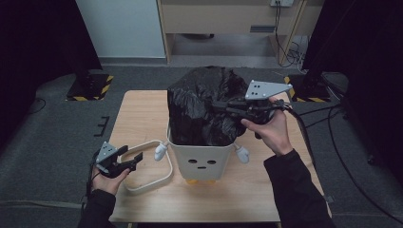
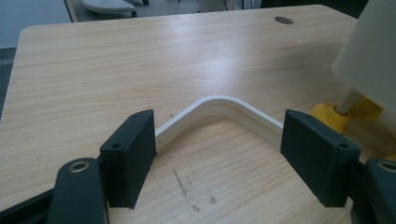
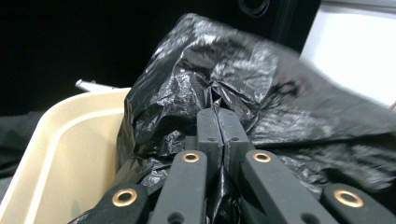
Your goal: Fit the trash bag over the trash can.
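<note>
A light wooden surface [image 1: 142, 114] stood on grey carpeted floor [image 1: 47, 133], with yellow-and-black striped floor markers [image 1: 90, 88] behind it.

The black bag [image 1: 202, 107] hid the inside of the cream bin [image 1: 202, 159] and the bin's far rim. In the right gripper view the bag's right part [image 3: 327, 116] was blurred. The white frame [image 2: 219, 105] passed behind both pads of the left hand-held gripper [image 2: 219, 158], its ends unseen. The table [image 1: 142, 118] was cut off at its near edge.
</note>
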The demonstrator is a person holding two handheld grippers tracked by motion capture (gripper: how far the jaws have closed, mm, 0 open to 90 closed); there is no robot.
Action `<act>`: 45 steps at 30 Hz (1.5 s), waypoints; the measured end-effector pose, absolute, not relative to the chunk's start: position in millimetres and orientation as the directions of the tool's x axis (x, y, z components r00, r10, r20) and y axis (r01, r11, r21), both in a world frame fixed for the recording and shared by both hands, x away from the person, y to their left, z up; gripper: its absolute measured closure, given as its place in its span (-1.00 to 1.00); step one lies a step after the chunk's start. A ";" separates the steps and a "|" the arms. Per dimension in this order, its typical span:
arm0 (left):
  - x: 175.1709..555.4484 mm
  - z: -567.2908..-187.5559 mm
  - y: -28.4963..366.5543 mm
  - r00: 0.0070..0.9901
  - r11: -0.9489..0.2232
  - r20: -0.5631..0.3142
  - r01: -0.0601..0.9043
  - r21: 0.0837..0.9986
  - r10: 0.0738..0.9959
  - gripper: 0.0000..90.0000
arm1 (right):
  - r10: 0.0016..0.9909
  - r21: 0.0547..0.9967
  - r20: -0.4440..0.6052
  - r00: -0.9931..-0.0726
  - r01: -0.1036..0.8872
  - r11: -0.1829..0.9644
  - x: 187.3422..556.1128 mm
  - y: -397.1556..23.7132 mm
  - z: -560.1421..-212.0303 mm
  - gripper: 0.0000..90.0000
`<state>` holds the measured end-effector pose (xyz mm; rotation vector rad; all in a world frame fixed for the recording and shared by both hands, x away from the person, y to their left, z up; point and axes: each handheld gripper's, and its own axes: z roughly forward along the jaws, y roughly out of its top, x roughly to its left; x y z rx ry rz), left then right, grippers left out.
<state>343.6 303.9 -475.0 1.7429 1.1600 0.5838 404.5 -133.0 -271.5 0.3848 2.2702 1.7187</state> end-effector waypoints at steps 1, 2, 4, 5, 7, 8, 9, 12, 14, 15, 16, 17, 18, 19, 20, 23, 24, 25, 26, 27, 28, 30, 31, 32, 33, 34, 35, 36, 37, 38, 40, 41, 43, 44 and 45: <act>343.6 -475.0 303.9 0.441 -0.121 -0.102 0.449 0.885 0.892 -0.42 | 0.366 0.964 -0.052 -0.929 0.049 0.262 404.5 -133.0 -271.5 0.98; 343.5 -474.9 304.1 0.440 -0.120 -0.102 0.449 0.885 0.892 -0.42 | 0.357 0.958 -0.049 -0.933 0.057 0.280 402.3 -129.9 -274.4 0.98; 343.5 -475.0 304.2 0.439 -0.119 -0.102 0.450 0.885 0.893 -0.42 | 0.351 0.953 -0.046 -0.935 0.064 0.297 401.0 -128.0 -276.8 0.98; 343.6 -475.0 304.1 0.439 -0.119 -0.103 0.450 0.885 0.893 -0.42 | 0.347 0.948 -0.047 -0.937 0.067 0.311 400.6 -127.4 -277.9 0.98; 343.7 -475.2 303.8 0.440 -0.121 -0.103 0.451 0.884 0.892 -0.42 | 0.358 0.935 -0.050 -0.932 0.083 0.346 400.5 -126.9 -280.3 0.98; 343.7 -475.3 303.6 0.440 -0.121 -0.103 0.453 0.883 0.892 -0.42 | 0.363 0.925 -0.051 -0.930 0.093 0.367 400.9 -126.5 -281.7 0.98; 343.7 -475.3 303.6 0.440 -0.121 -0.103 0.453 0.883 0.892 -0.42 | 0.368 0.915 -0.057 -0.928 0.100 0.392 401.3 -126.2 -283.0 0.96; 343.6 -475.2 303.3 0.441 -0.122 -0.103 0.452 0.883 0.892 -0.42 | 0.378 0.904 -0.047 -0.925 0.122 0.410 402.5 -127.8 -285.1 0.82; 343.7 -475.4 303.6 0.440 -0.122 -0.103 0.453 0.883 0.892 -0.42 | 0.370 0.916 -0.018 -0.929 0.132 0.378 402.2 -130.1 -285.5 0.71; 343.7 -475.5 303.7 0.440 -0.123 -0.102 0.454 0.883 0.892 -0.42 | 0.367 0.922 -0.007 -0.930 0.136 0.364 401.7 -131.0 -285.2 0.65; 343.7 -475.6 303.8 0.440 -0.123 -0.102 0.454 0.882 0.892 -0.42 | 0.367 0.928 -0.004 -0.930 0.133 0.348 400.5 -132.6 -283.6 0.57; 343.7 -475.6 303.8 0.440 -0.123 -0.102 0.454 0.882 0.892 -0.42 | 0.367 0.936 0.003 -0.930 0.132 0.327 399.4 -134.4 -281.6 0.50; 343.7 -475.5 303.8 0.440 -0.123 -0.102 0.454 0.883 0.892 -0.42 | 0.366 0.943 0.010 -0.931 0.131 0.307 398.6 -136.1 -279.8 0.45; 343.7 -475.4 303.8 0.440 -0.122 -0.103 0.454 0.883 0.892 -0.42 | 0.370 0.953 0.017 -0.929 0.128 0.276 397.4 -138.7 -276.9 0.43; 343.7 -475.4 303.7 0.440 -0.122 -0.103 0.453 0.883 0.892 -0.42 | 0.373 0.960 0.026 -0.928 0.127 0.251 396.4 -141.7 -273.5 0.39; 343.7 -475.5 303.6 0.440 -0.123 -0.103 0.454 0.883 0.892 -0.42 | 0.421 0.981 0.032 -0.906 0.109 0.159 397.3 -151.9 -264.2 0.24; 343.6 -475.4 303.5 0.440 -0.122 -0.103 0.453 0.883 0.892 -0.42 | 0.455 0.985 0.025 -0.890 0.101 0.143 399.8 -155.8 -262.0 0.17; 343.6 -475.4 303.5 0.440 -0.122 -0.103 0.453 0.883 0.892 -0.42 | 0.455 0.985 0.025 -0.890 0.101 0.143 399.8 -155.8 -262.0 0.17; 343.6 -475.4 303.4 0.441 -0.122 -0.103 0.453 0.883 0.892 -0.42 | 0.494 0.986 0.023 -0.869 0.101 0.131 403.3 -159.3 -260.3 0.11; 343.6 -475.3 303.4 0.440 -0.122 -0.103 0.453 0.883 0.892 -0.42 | 0.527 0.987 0.015 -0.850 0.097 0.129 407.6 -162.2 -259.5 0.10; 343.6 -475.4 303.6 0.440 -0.121 -0.104 0.453 0.883 0.892 -0.42 | 0.570 0.990 0.056 -0.820 0.120 0.076 418.6 -167.2 -261.8 0.04; 343.7 -475.6 303.8 0.440 -0.121 -0.104 0.454 0.883 0.892 -0.42 | 0.602 0.984 0.077 -0.795 0.157 0.081 430.3 -170.1 -267.6 0.01; 343.9 -475.8 303.8 0.440 -0.120 -0.106 0.455 0.882 0.892 -0.42 | 0.611 0.982 0.082 -0.787 0.170 0.087 435.4 -170.2 -271.6 0.00; 344.1 -475.9 304.0 0.440 -0.119 -0.107 0.456 0.882 0.892 -0.42 | 0.607 0.977 0.095 -0.789 0.191 0.095 440.1 -169.5 -275.9 -0.01; 344.1 -475.9 304.0 0.440 -0.119 -0.107 0.456 0.882 0.892 -0.42 | 0.607 0.977 0.095 -0.789 0.191 0.095 440.1 -169.5 -275.9 -0.01; 344.4 -476.3 304.4 0.438 -0.115 -0.111 0.458 0.882 0.892 -0.42 | 0.598 0.965 0.119 -0.793 0.233 0.117 449.6 -164.6 -286.9 -0.03; 344.5 -476.4 304.5 0.438 -0.115 -0.111 0.459 0.881 0.892 -0.42 | 0.594 0.961 0.133 -0.794 0.250 0.119 452.6 -162.8 -290.8 -0.02; 344.4 -476.5 304.6 0.438 -0.115 -0.112 0.460 0.881 0.892 -0.42 | 0.589 0.956 0.147 -0.795 0.268 0.123 456.2 -160.4 -295.7 -0.02; 344.4 -476.5 304.6 0.438 -0.115 -0.112 0.460 0.881 0.892 -0.42 | 0.589 0.956 0.147 -0.795 0.268 0.123 456.2 -160.4 -295.7 -0.02; 344.3 -476.3 304.9 0.438 -0.113 -0.113 0.458 0.882 0.892 -0.42 | 0.578 0.951 0.147 -0.803 0.276 0.142 460.7 -155.3 -301.2 0.13; 344.6 -476.4 305.0 0.437 -0.109 -0.117 0.458 0.882 0.892 -0.42 | 0.544 0.948 0.183 -0.819 0.294 0.125 462.2 -151.2 -303.3 0.33; 344.6 -476.5 305.0 0.438 -0.110 -0.117 0.459 0.882 0.891 -0.42 | 0.539 0.946 0.179 -0.823 0.294 0.134 462.5 -149.9 -303.8 0.46; 344.4 -476.4 304.9 0.440 -0.111 -0.117 0.458 0.882 0.890 -0.42 | 0.529 0.947 0.177 -0.830 0.290 0.138 462.2 -148.2 -302.9 0.63; 344.4 -476.2 304.8 0.441 -0.111 -0.116 0.457 0.882 0.890 -0.42 | 0.529 0.949 0.166 -0.832 0.280 0.143 461.2 -147.5 -301.5 0.72; 344.5 -476.1 304.7 0.441 -0.111 -0.115 0.456 0.883 0.890 -0.42 | 0.530 0.955 0.162 -0.833 0.268 0.129 459.9 -147.5 -300.3 0.77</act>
